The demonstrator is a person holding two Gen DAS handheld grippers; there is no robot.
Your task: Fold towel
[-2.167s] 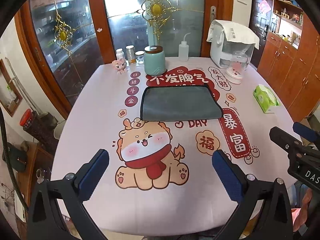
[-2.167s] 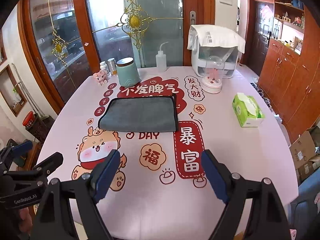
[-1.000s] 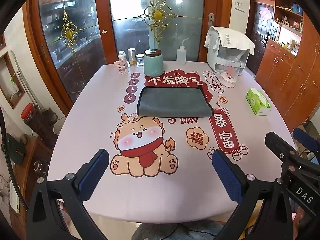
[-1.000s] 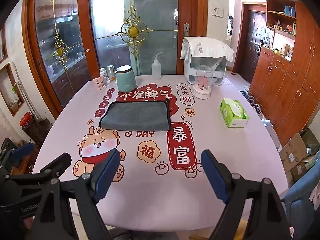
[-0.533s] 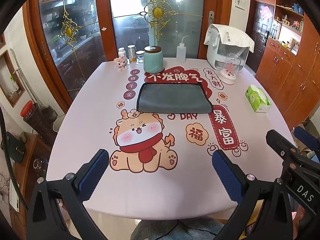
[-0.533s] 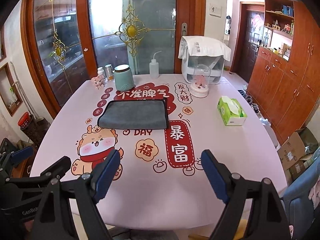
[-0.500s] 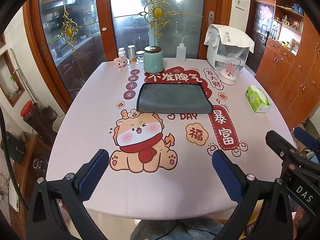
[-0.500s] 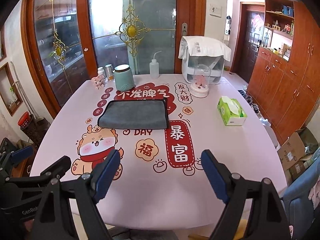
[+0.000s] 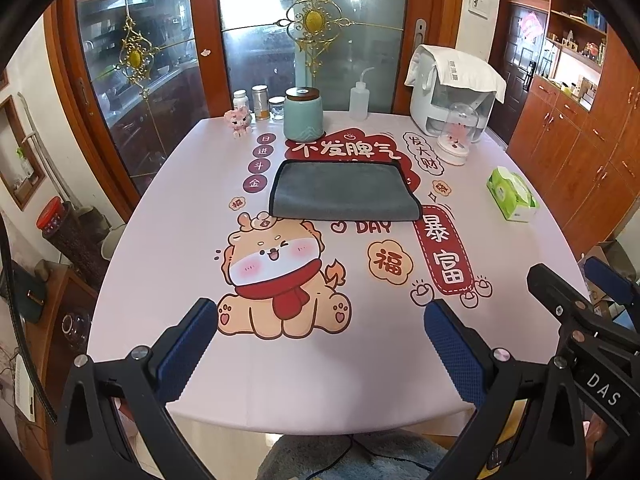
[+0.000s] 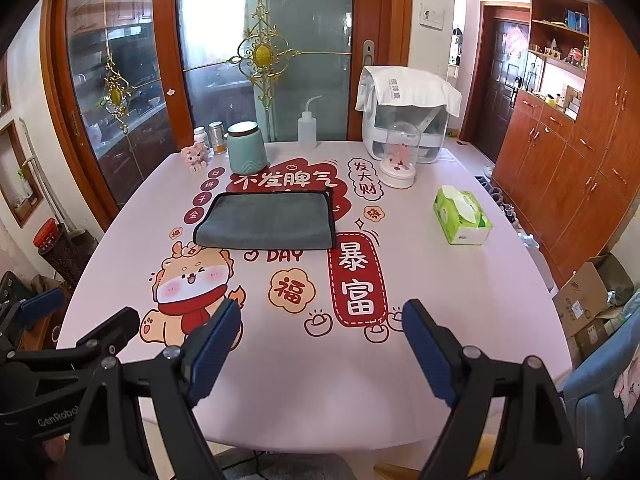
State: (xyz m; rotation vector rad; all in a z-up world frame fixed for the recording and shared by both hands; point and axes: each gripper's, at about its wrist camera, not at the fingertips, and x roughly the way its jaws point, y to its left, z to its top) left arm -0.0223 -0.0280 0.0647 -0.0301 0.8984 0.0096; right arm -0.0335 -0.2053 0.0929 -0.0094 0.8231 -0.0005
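Note:
A grey towel [image 9: 342, 191] with a dark border lies folded flat in a neat rectangle on the far middle of the pink printed table [image 9: 304, 384]; it also shows in the right wrist view [image 10: 267, 220]. My left gripper [image 9: 320, 350] is open and empty, held over the table's near edge, well short of the towel. My right gripper [image 10: 322, 344] is open and empty too, beside the left one and equally far back. The right gripper's tips show at the right edge of the left wrist view [image 9: 576, 292].
At the table's far edge stand a teal lidded jar [image 9: 303, 114], small jars [image 9: 260, 102], a pink figurine [image 9: 238, 121], a squeeze bottle [image 9: 359, 98], a cloth-covered white appliance [image 9: 454, 92] and a glass dome [image 9: 458, 132]. A green tissue pack [image 10: 462, 220] lies right. Wooden cabinets stand right.
Both grippers have pulled back and up from the table, so the towel looks smaller and farther off. The towel has not moved. Both grippers stayed open.

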